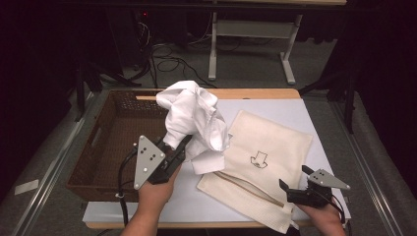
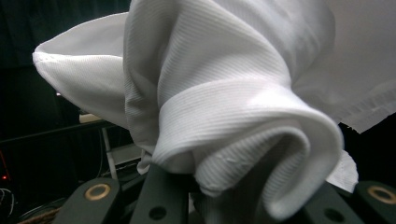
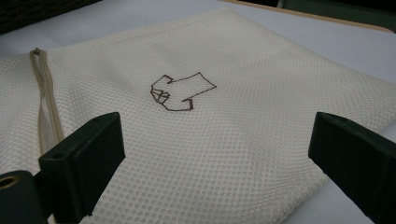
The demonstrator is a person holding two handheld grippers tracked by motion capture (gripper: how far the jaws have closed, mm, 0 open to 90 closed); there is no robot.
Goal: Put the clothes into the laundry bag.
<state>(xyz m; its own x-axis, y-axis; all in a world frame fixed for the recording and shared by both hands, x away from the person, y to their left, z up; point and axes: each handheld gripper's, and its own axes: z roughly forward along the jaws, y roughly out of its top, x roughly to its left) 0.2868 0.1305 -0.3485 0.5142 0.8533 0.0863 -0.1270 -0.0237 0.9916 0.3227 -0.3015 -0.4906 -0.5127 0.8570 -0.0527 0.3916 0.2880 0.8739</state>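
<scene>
Lying flat on the tabletop [image 1: 295,105], the cream mesh bag [image 1: 265,157] has its zipper [image 3: 46,109] edge toward the wide-open right hand-held gripper [image 1: 296,181]; the left hand-held gripper [image 1: 179,150], just left, clamps the raised white garment [image 1: 194,115].

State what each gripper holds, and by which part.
The left gripper is shut on the white garment, pinching a bunched fold near its lower edge. The right gripper holds nothing, jaws open over the mesh laundry bag.
</scene>
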